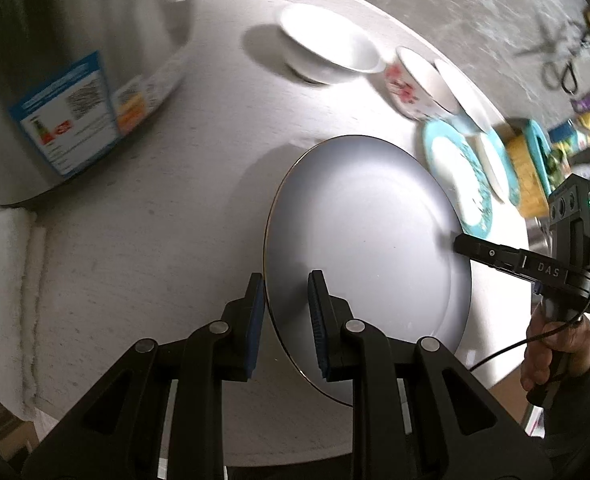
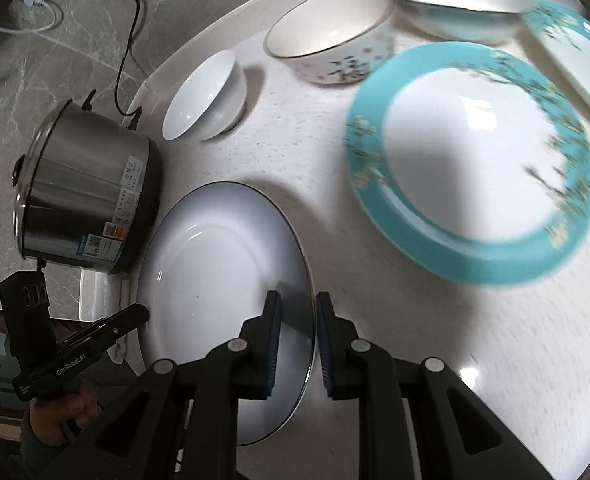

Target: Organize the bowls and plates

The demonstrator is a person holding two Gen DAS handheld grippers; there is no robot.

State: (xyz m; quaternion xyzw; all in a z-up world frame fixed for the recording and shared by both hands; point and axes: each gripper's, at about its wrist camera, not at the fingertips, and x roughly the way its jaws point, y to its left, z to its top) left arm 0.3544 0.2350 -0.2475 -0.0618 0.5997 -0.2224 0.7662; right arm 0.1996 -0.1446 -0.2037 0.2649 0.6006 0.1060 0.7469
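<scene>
Right gripper [image 2: 298,344]: lower centre, clamped on the white plate [image 2: 215,280] rim.
Left gripper [image 2: 145,312]: lower left, at the opposite rim.
Teal plate [image 2: 471,160]: right, blurred.

White gold-rimmed plate [image 2: 215,264] tilted above table, near teal plate [image 2: 471,164]

The turquoise-rimmed round plate with a blossom pattern [image 2: 471,160] was smeared by motion blur, its flowers unreadable. The rectangular white dish with a teal border [image 2: 575,52] ran off the picture's right edge. The tall stainless steel cooker pot [image 1: 55,80] was cropped at the top and left, its label print too blurred to read. The colourful clutter beyond the table [image 1: 567,136] could not be identified.
</scene>
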